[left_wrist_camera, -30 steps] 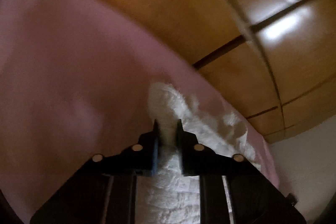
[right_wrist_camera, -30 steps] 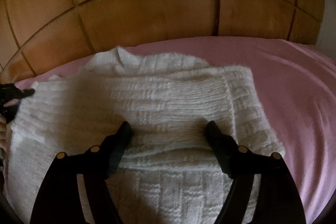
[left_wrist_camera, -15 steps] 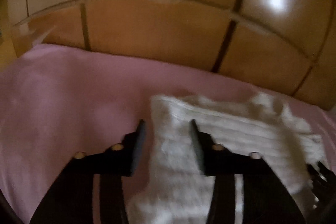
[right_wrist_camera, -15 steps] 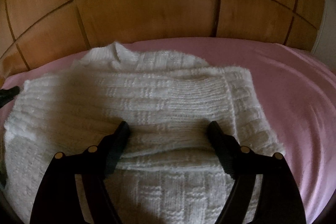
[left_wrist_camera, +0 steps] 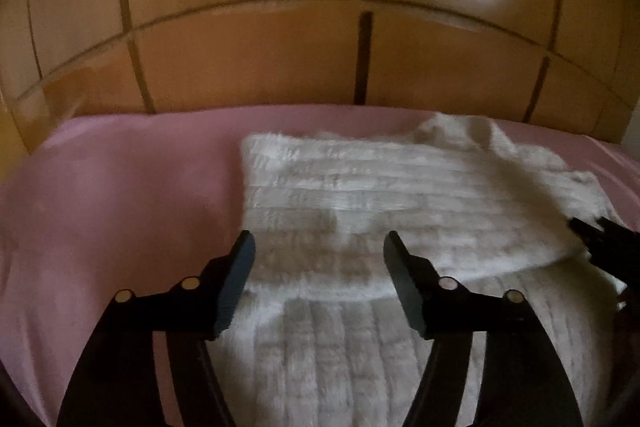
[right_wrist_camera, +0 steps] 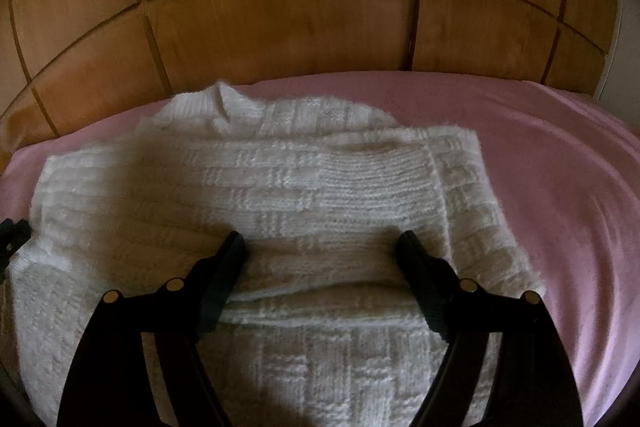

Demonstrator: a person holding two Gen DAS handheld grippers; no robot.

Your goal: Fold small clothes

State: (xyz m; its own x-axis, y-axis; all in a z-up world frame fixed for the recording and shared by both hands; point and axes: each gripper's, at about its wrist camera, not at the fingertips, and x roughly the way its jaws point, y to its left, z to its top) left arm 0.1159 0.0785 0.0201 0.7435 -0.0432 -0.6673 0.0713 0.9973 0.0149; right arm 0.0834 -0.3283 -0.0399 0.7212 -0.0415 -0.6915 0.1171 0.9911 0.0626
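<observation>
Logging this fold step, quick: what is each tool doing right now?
Left tool: open, holding nothing, above the white knitted sweater.
Right tool: open, holding nothing, over the same sweater.

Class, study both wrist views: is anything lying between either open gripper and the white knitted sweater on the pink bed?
Nothing visible does. The left gripper and right gripper are both open directly above the white sweater, which lies partly folded on the pink sheet. Only knit shows between each pair of fingers.
</observation>
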